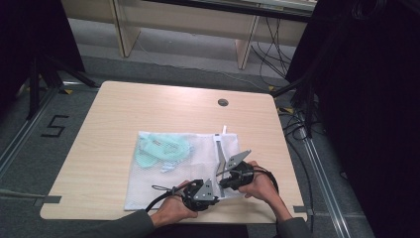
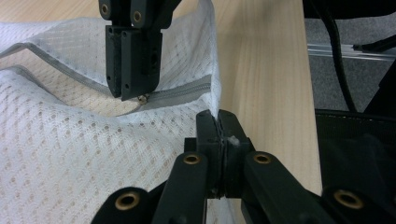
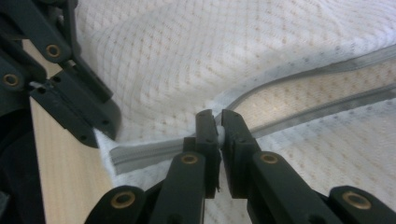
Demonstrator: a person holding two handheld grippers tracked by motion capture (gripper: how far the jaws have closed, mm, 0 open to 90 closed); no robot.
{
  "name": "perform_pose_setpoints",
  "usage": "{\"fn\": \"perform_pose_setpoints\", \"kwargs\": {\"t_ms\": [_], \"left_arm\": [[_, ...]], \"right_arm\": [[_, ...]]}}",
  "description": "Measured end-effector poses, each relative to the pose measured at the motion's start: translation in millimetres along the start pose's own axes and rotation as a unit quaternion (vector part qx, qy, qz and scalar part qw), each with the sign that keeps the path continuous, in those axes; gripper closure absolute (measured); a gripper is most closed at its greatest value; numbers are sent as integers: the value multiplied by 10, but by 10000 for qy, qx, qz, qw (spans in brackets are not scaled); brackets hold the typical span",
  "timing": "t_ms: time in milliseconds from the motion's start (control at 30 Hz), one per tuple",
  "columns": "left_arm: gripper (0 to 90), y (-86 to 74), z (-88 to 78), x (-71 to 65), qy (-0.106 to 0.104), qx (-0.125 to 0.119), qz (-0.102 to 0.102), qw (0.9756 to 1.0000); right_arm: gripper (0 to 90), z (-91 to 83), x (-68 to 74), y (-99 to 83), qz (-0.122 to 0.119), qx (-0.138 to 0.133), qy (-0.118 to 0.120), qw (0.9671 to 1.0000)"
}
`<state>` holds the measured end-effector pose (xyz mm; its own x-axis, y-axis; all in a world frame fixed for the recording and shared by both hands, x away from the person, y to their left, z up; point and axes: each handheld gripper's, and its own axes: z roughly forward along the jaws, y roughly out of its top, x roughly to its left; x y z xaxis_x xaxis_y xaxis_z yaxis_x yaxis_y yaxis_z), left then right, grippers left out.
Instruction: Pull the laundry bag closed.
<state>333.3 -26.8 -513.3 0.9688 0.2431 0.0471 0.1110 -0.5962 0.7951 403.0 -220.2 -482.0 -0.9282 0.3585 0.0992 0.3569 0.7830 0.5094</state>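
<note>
On pale wooden table [image 1: 104, 148], white mesh bag [image 1: 168, 178] at six o'clock edge: left gripper [image 2: 218, 122] pinching corner, right gripper [image 3: 215, 122] pinching zipper pull [image 3: 218, 133], zipper [image 3: 299, 93] running toward two o'clock.

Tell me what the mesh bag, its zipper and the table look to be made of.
Mesh laundry bag: white synthetic net, matte, judging by the fine honeycomb holes. Zipper: grey woven tape, probably polyester; the small slider looks brassy, likely metal. Table: pale wood-grain top, smooth, possibly laminate rather than solid wood.
</note>
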Motion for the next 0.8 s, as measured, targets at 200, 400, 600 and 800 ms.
{"fn": "perform_pose_setpoints", "kwargs": {"t_ms": [200,400,600,800], "left_arm": [[886,0,-2,2,8,40,40,10000],[886,3,4,-5,-10,-7,-10,10000],[886,1,0,-3,2,11,-5,10000],[887,4,-7,5,-1,37,92,10000]], "right_arm": [[866,8,-46,27,-138,-15,-81,9999],[866,16,-86,43,-182,-3,-159,9997],[866,34,-129,65,-259,-10,-161,9995],[866,23,-143,70,-150,42,-264,9995]]}}
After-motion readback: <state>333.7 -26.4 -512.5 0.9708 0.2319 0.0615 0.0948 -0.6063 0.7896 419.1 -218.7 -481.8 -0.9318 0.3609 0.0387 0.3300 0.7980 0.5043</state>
